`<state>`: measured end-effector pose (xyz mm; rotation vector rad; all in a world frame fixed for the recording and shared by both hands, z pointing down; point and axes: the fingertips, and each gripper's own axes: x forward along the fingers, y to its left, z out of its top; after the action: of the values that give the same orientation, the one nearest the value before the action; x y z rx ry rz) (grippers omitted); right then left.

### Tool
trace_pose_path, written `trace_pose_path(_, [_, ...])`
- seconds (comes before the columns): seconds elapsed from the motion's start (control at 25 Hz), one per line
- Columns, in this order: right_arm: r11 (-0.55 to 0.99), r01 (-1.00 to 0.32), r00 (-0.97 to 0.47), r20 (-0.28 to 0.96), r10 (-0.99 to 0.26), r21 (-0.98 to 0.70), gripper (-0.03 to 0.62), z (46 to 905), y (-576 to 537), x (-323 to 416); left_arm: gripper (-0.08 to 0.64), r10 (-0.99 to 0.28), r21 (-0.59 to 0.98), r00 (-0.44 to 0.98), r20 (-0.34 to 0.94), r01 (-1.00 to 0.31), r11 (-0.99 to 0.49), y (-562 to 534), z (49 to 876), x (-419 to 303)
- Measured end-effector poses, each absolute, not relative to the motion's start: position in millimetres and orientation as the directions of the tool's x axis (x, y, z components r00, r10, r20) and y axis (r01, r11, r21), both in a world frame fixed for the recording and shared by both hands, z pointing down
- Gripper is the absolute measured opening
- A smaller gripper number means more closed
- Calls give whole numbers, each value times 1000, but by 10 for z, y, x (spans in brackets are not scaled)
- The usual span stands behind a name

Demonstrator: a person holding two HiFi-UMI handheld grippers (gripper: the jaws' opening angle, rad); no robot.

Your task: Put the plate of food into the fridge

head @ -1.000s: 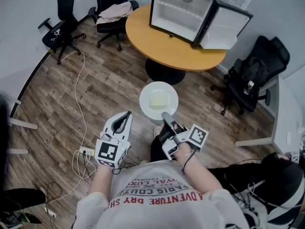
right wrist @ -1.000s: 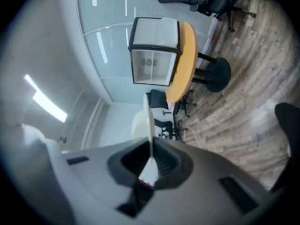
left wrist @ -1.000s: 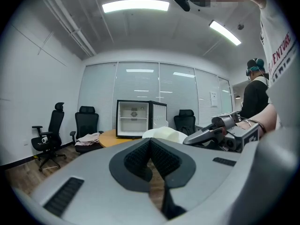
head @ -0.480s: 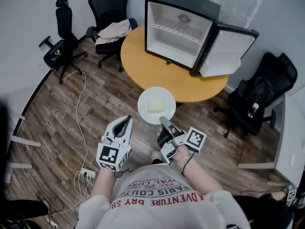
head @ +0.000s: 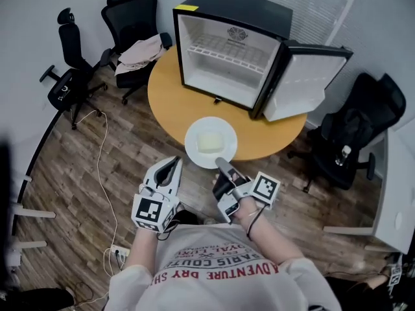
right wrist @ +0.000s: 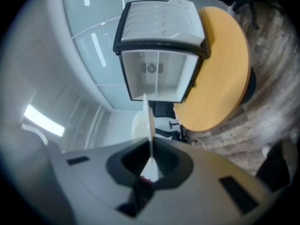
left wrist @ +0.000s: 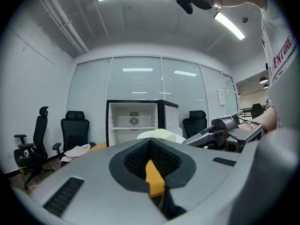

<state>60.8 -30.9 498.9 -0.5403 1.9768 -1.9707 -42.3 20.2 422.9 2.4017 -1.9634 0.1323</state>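
Note:
A white plate (head: 211,142) with a pale yellow slab of food is held level over the near edge of the round orange table (head: 170,102). My right gripper (head: 220,163) is shut on the plate's near rim. In the right gripper view the plate (right wrist: 150,125) shows edge-on, running out of that gripper (right wrist: 151,166) toward the fridge (right wrist: 157,74). The small black fridge (head: 224,60) stands on the table with its door (head: 305,86) swung open to the right and its white shelves bare. My left gripper (head: 172,164) hangs shut and empty just left of the plate.
Black office chairs stand at the far left (head: 65,76), behind the table with clothes on the seat (head: 133,44), and at the right (head: 353,135). A white cable (head: 100,173) trails over the wooden floor. A white desk edge (head: 395,193) is at the far right.
The table and fridge have come closer and lower in the head view. The plate, earlier over the floor, is now over the table's near edge. Both grippers keep their grip states.

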Motion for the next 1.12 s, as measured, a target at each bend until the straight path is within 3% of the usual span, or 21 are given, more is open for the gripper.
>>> trace_pose_path(0.76, [-59,-61,-647,84,-758,-996,38,5116,-2006,-66,26,-827,-13,551,110,-831,-556,-1997,4286,-1182])
trace_pose_path(1.12, [-68,-56,-536,88,-840,-996,38,5056,-2482,-355,26,-759,-4,642,105,-763,-646,-2598,4275,-1572])
